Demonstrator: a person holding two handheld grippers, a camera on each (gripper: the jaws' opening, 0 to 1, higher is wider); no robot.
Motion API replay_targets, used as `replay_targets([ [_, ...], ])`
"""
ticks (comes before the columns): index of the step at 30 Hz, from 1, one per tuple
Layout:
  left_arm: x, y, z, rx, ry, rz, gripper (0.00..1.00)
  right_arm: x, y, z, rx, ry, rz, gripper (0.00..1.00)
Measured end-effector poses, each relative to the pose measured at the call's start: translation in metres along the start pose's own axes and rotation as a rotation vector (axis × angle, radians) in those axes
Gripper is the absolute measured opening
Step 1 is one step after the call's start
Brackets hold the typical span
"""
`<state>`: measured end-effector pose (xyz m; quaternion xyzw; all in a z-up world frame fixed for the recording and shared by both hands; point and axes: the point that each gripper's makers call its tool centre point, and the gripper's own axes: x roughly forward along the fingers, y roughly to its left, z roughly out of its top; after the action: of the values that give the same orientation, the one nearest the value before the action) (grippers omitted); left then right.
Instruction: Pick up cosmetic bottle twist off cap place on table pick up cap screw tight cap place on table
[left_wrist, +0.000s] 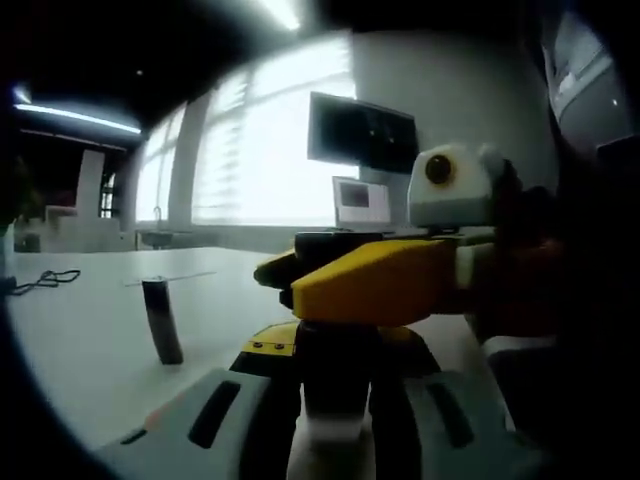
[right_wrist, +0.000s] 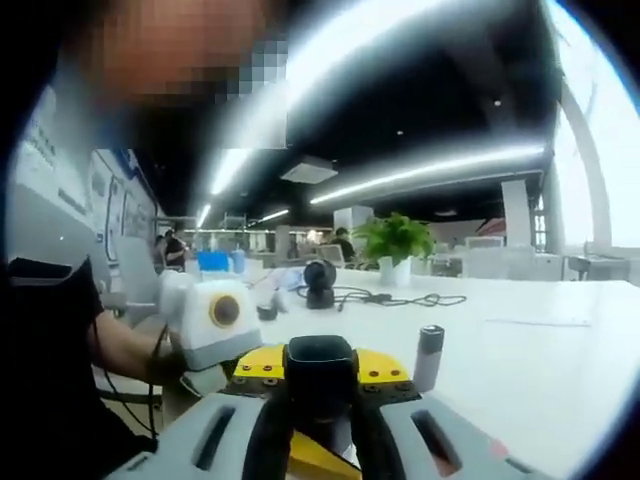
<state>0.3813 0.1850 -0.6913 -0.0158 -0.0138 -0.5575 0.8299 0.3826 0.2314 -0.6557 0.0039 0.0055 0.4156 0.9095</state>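
one bottle (left_wrist: 335, 400) in two grippers' jaws, one cap (left_wrist: 161, 320) aside

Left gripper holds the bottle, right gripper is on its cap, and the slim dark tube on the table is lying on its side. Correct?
No: the slim dark tube stands upright on the white table, as the left gripper view shows. The rest holds: the left gripper holds the bottle and the right gripper is closed on its black cap.
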Motion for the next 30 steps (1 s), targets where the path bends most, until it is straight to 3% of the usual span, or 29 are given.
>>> replay_targets([
  [11, -0.001, 0.016, -0.001, 0.007, 0.001, 0.066, 0.15, 0.01, -0.009, 0.0, 0.001, 0.005, -0.129, 0.15],
  [30, -0.003, 0.043, -0.001, 0.015, 0.001, 0.189, 0.15, 0.026, -0.021, 0.0, -0.007, -0.008, -0.235, 0.15],
])
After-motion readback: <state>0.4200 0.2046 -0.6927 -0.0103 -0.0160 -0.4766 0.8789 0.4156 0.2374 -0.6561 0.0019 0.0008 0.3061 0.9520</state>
